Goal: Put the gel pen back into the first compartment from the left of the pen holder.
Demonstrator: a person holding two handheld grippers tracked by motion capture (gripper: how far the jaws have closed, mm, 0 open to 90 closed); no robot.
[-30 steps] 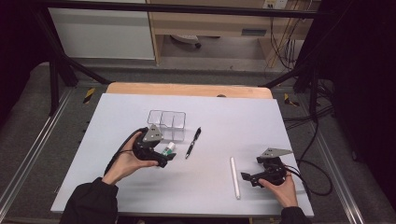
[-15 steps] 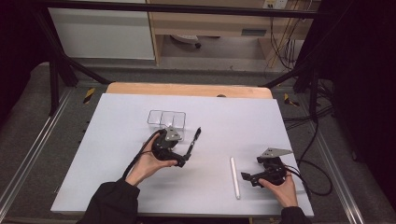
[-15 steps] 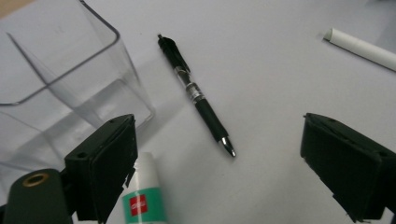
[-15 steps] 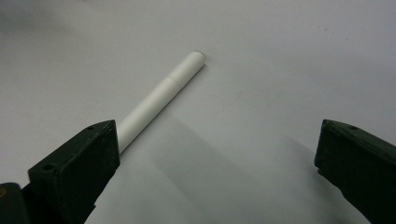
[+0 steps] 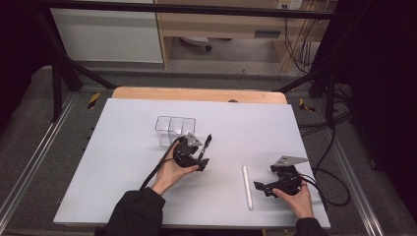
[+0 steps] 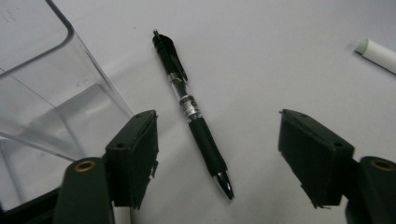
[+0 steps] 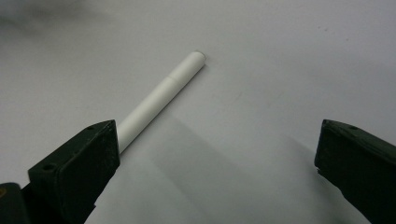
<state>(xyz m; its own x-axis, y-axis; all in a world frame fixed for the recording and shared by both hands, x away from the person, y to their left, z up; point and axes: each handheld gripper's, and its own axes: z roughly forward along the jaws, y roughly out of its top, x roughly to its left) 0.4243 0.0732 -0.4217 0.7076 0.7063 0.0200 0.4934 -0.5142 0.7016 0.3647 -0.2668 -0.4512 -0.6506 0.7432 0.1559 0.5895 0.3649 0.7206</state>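
A black click pen lies flat on the white table, tip toward me. My left gripper straddles it, and its jaws have just been closing. The pads stand well clear of the pen on both sides. From above, the left gripper sits at the pen's near end. A white pen lies ahead of my right gripper, running down behind the left jaw. That gripper is open and holds nothing. In the high view the right gripper rests just right of the white pen.
A clear plastic holder with several compartments stands just behind and left of the left gripper, and its wall rises close beside the left jaw. The white table is edged by a wooden strip at the back. Cables trail right.
My left hand has moved right and lower, from in front of the clear holder to over the black pen. The right hand and the white pen have not moved.
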